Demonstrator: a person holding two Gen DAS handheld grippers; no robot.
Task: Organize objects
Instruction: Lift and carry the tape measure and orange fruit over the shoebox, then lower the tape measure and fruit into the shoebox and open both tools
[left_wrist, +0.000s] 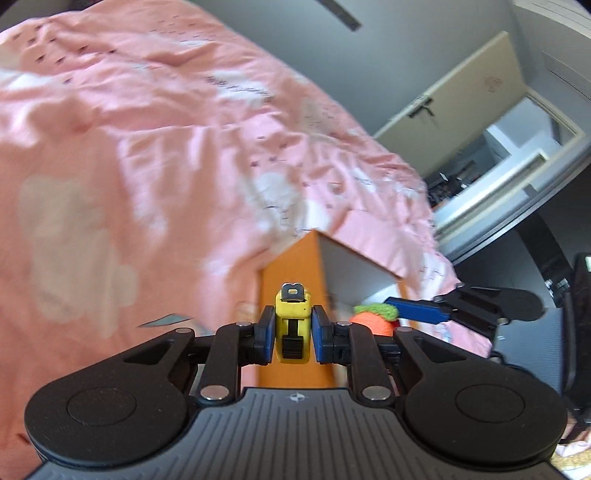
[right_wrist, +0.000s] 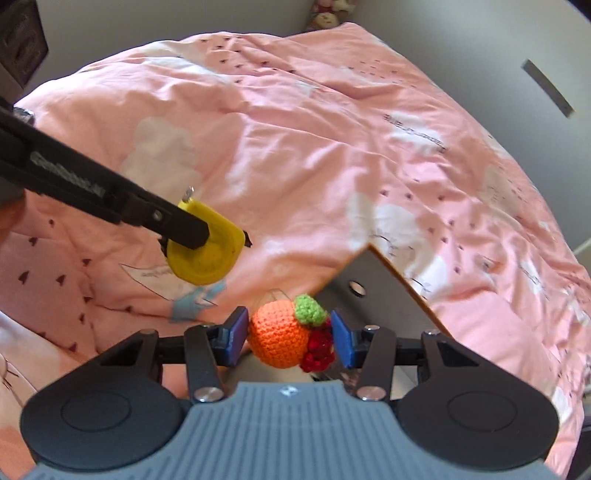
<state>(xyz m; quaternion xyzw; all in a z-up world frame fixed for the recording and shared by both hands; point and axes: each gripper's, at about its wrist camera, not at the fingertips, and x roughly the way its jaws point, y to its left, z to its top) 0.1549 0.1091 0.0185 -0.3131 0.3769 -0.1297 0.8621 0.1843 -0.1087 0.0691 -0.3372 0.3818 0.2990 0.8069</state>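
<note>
The left gripper is squeezed tight on one yellow tape measure, held up in the air over the pink blanket. The right gripper is clamped on one orange knitted ball with a green and red bit, just above the corner of one orange box. The blanket spreads wide and bare all around.

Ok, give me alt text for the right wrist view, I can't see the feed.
The right gripper holds an orange crocheted fruit toy between its blue jaws, above a pink bedspread. At left, the left gripper grips a yellow tape measure; a box corner shows behind the toy.
</note>
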